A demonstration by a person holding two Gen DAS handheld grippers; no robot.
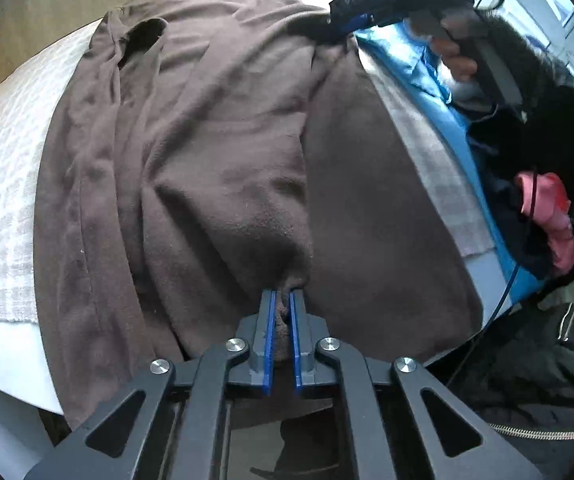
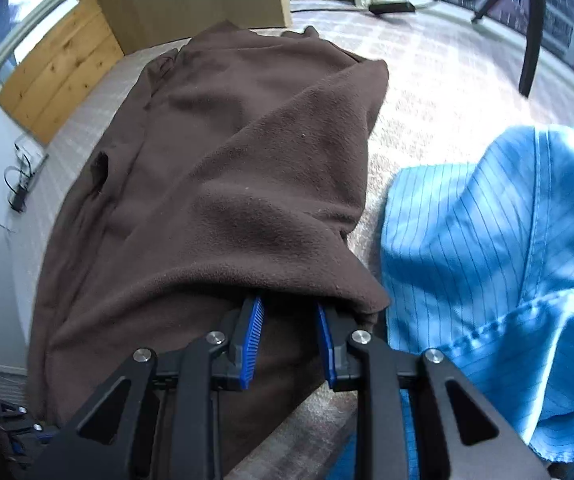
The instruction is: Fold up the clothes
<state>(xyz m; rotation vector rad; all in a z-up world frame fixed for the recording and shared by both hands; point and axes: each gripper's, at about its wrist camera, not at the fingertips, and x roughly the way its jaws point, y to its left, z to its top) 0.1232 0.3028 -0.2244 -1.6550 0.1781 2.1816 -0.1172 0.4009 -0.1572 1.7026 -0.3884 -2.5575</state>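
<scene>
Item 1, my left gripper: blue-padded jaws pinched nearly together on a bunched fold of the brown fleece garment; the pinched cloth shows as a dark wad between the pads at 6 o'clock in the left wrist view; clenched, grasping fleece.

Item 2, my right gripper: jaws spread apart, blue pads tilted outward; their tips sit under the lifted edge of the brown fleece garment, which drapes over them; whether the pads touch the cloth I cannot tell; released.

Item 3, the garment itself: brown fleece, rumpled, lying lengthwise from 6 toward 12 o'clock on the bed cover, a pale waffle-textured sheet; one side folded over the middle; a dark opening in the cloth near 10 o'clock in the left wrist view.

Item 4, the right gripper seen from the left wrist camera: at 1 o'clock, its tips at the far edge of the fleece; my hand wrapped on its handle.

Item 5, blue striped garment: at 3 o'clock in the right wrist view, just beside the fleece, on the same cover.

Item 6, pink cloth: at 3 o'clock in the left wrist view, among dark clothes beyond the blue garment.

Item 7, wooden board: at 10 o'clock in the right wrist view, off the bed.
</scene>
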